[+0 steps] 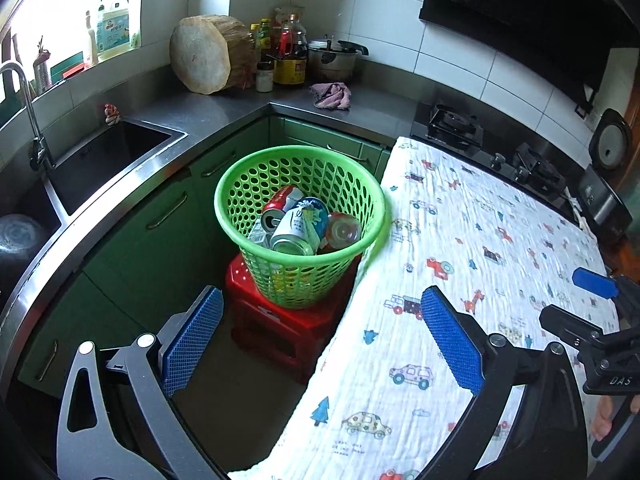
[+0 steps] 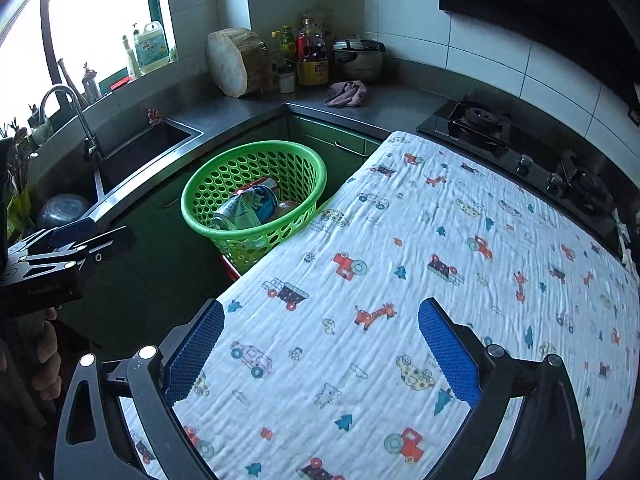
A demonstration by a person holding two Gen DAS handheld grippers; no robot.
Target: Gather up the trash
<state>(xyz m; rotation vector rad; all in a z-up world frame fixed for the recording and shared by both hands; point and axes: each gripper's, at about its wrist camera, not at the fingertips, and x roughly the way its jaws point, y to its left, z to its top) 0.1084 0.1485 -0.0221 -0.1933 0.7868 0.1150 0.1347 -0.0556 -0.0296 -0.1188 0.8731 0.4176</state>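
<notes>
Stainless-steel kitchen counter point(image 1: 224, 112) is wrapping the upper frame. Left wrist view: green perforated plastic basket point(image 1: 300, 200), centre, is sitting on a red plastic stool point(image 1: 276, 320) and holding crushed drink cans point(image 1: 296, 228); the left gripper point(image 1: 320, 344) is gaping wide, gripping nothing. Right wrist view: the right gripper point(image 2: 320, 352) is hovering wide apart, empty, over a white cartoon-print cloth point(image 2: 400, 280); the basket point(image 2: 256, 184) is lying centre-left.
</notes>
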